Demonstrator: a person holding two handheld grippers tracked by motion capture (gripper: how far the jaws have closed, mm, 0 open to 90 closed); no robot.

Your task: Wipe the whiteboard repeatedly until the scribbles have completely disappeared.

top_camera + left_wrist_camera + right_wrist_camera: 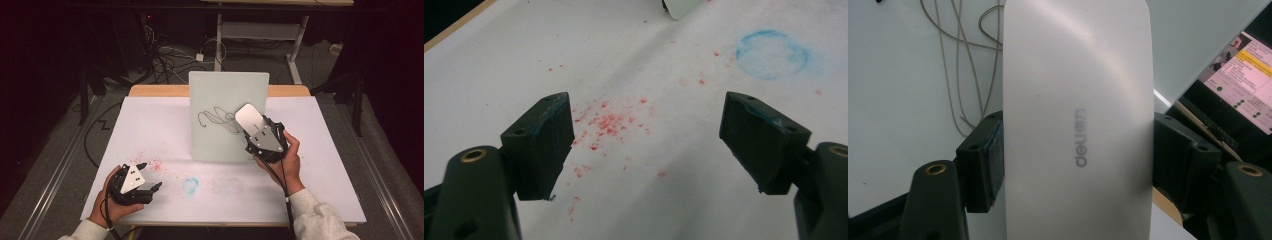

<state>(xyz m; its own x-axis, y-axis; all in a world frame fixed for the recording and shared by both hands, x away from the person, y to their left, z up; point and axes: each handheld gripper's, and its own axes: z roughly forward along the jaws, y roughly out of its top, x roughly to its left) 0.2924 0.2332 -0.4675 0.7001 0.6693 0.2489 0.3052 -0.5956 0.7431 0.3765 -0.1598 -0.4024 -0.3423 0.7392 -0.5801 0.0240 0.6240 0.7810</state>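
Note:
A pale whiteboard [227, 107] stands upright at the back middle of the table, with a dark scribble [216, 119] on its face. My right gripper [255, 127] is shut on a white eraser [248, 117] marked "deli" [1079, 120], holding it against the board at the scribble's right end. Both jaws press its long sides in the right gripper view, with scribble lines [955, 60] to its left. My left gripper [150, 176] rests open near the table's front left. Its jaws stand wide apart over red crumbs [606, 122], nothing between them.
The table wears a white sheet [150, 125]. A red speckled stain [150, 164] and a blue ring mark [190, 185] lie on it near the front. A blue ring mark [772, 54] lies beyond the left jaws. Cables [165, 57] and desk legs stand on the floor behind.

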